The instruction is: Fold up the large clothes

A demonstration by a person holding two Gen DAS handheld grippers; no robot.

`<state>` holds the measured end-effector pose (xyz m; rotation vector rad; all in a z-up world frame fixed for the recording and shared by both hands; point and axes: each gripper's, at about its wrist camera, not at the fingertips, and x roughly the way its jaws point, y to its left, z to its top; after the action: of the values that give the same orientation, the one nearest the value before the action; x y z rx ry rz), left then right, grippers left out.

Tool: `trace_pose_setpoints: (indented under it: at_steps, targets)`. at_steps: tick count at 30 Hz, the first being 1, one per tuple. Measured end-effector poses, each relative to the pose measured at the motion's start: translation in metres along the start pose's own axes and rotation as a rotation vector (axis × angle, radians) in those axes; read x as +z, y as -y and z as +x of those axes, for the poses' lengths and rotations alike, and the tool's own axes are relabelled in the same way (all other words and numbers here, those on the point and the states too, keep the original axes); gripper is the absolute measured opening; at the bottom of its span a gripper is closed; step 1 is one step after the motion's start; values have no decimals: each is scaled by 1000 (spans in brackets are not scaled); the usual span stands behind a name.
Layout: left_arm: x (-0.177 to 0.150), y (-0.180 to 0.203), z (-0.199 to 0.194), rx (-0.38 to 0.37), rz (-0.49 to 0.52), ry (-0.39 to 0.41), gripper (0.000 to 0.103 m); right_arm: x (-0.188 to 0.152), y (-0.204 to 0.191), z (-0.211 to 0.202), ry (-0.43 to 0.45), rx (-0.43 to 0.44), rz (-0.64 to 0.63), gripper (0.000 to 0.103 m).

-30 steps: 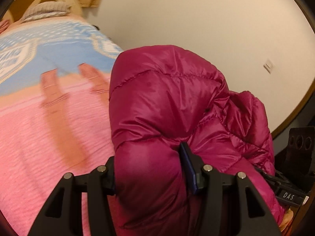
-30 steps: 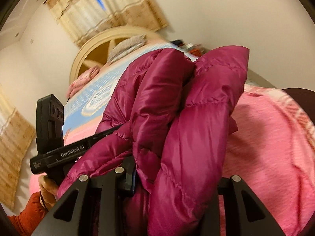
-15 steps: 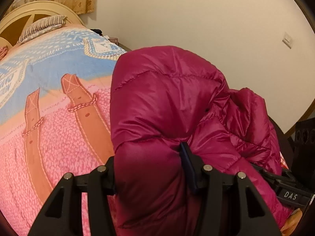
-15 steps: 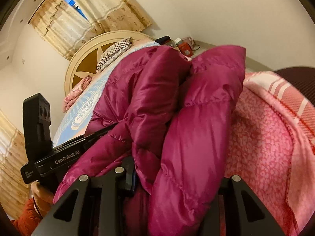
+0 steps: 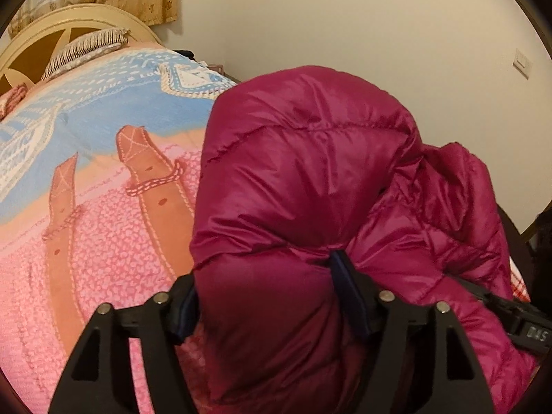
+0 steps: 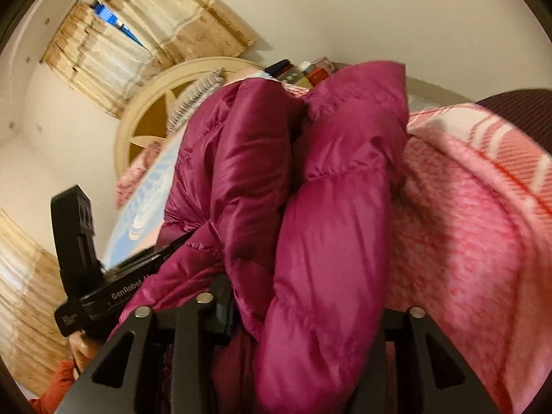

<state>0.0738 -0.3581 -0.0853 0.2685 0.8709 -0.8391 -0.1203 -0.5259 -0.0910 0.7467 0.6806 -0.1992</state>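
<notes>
Blocking the headboard (image 5: 31, 51) and blanket (image 5: 103, 241), the jacket (image 5: 310, 207) bulges between both loosening tongs (image 5: 265, 296) (image 6: 307, 314).

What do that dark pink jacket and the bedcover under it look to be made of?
The jacket looks like thin, glossy synthetic shell, perhaps nylon, over puffy filling: it shines, wrinkles finely and bulges between stitched quilting lines. The bedcover seems a soft woven or terry-like blanket with a matte, nubbly surface, its pink, blue and tan pattern speckled by the texture. Exact fibres cannot be told.

A home bedroom: bed (image 5: 103, 241), headboard (image 6: 148, 117), curtains (image 6: 114, 45).
</notes>
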Motion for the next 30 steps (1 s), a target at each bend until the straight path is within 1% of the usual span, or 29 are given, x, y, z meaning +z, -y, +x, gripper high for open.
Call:
trace_pose_setpoints:
  at_steps: [2, 4, 5, 7, 9, 11, 13, 14, 16, 17, 19, 20, 24, 27, 30]
  targets:
    - [0, 0, -3, 9, 12, 2, 79, -3, -3, -18, 11, -21, 1, 43]
    - [-2, -3, -6, 22, 2, 2, 85, -10, -4, -44, 53, -40, 0, 43]
    - [-1, -6, -5, 22, -7, -2, 86, -13, -8, -58, 79, -68, -16, 43]
    - [0, -11, -7, 13, -34, -14, 86, -23, -24, -87, 132, -136, -79, 43]
    - [1, -17, -11, 2, -47, -11, 86, -33, -46, -109, 172, -172, -158, 43]
    - [-4, -19, -26, 8, -41, 12, 85, -40, -67, -127, 203, -181, -235, 43]
    - [-12, -18, -43, 24, -31, 40, 85, -48, -89, -141, 229, -172, -302, 42]
    - [-17, -16, -51, 32, -22, 55, 85, -51, -95, -143, 229, -163, -315, 41]
    - [-26, -11, -67, 44, -7, 79, 85, -56, -109, -138, 205, -133, -346, 36]
    - [-29, -8, -70, 47, 1, 85, 85, -58, -115, -131, 191, -145, -363, 33]
    - [-41, 1, -81, 62, 11, 98, 85, -63, -121, -113, 164, -199, -391, 27]
    - [-47, 6, -86, 70, 22, 105, 85, -64, -123, -104, 148, -212, -388, 26]
    - [-61, 13, -88, 103, 64, 125, 85, -77, -105, -82, 71, -251, -314, 25]
    - [-66, 14, -81, 123, 71, 112, 85, -82, -87, -71, 19, -228, -248, 25]
    - [-68, 21, -74, 158, 86, 92, 85, -83, -67, -66, 2, -181, -148, 24]
